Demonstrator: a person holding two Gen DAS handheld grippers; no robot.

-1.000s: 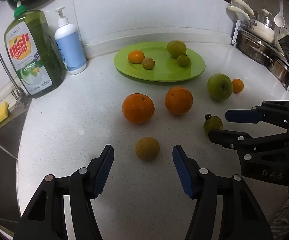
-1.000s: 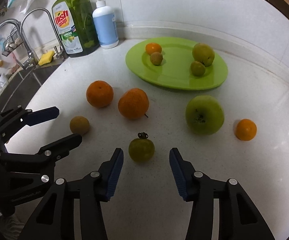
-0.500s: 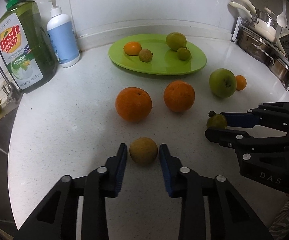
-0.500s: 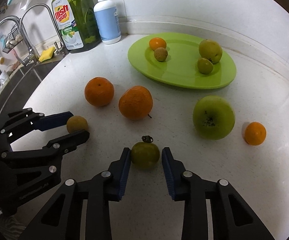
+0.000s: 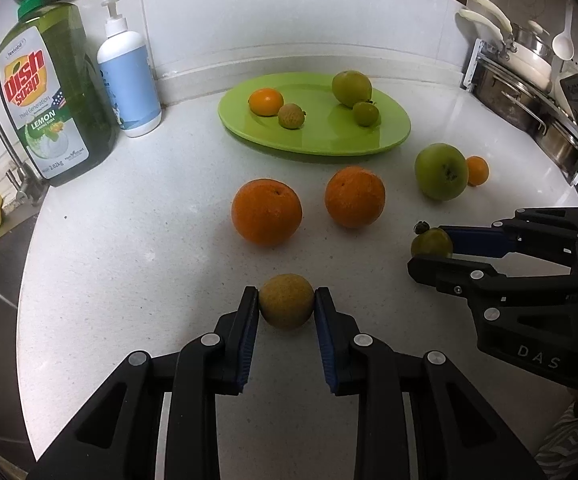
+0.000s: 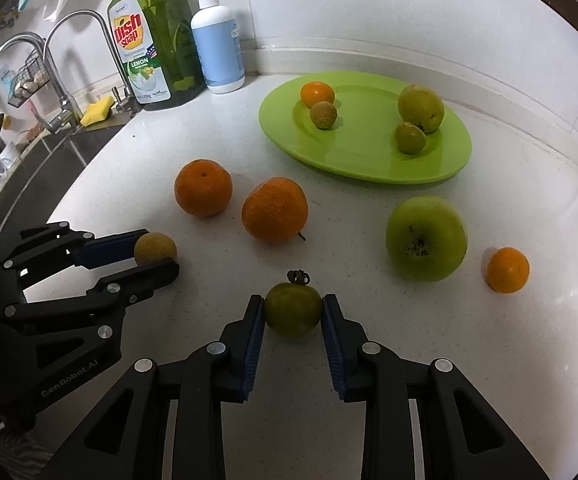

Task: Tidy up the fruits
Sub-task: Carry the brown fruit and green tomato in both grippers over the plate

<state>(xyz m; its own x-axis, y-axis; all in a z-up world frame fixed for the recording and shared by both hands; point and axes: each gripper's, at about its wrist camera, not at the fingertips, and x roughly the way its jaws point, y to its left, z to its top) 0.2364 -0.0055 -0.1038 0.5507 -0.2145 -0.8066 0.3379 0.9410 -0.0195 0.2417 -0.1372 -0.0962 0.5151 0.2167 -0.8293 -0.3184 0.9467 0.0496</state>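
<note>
The left hand-held gripper [image 5: 286,307] is pinching a small brownish fruit [image 5: 286,306] that is sitting on the white tabletop [image 5: 129,280], while the right hand-held gripper [image 6: 293,311] is clamping a small green fruit [image 6: 293,309] beside it. In the left view, the right gripper's lower finger is hiding part of that green fruit, and a small orange [image 5: 477,171] is peeking out from behind the green apple [image 5: 441,171] near the green plate [image 5: 329,142].

Plate [image 5: 389,136] lime green; counter [image 5: 129,260] white, finely speckled. Two oranges [image 5: 266,217] deep orange. Apple [image 6: 426,238] green, dark-flecked. Dish soap bottle [image 5: 55,92] green, red-lettered label. Gripper pads [image 5: 249,344] blue.
</note>
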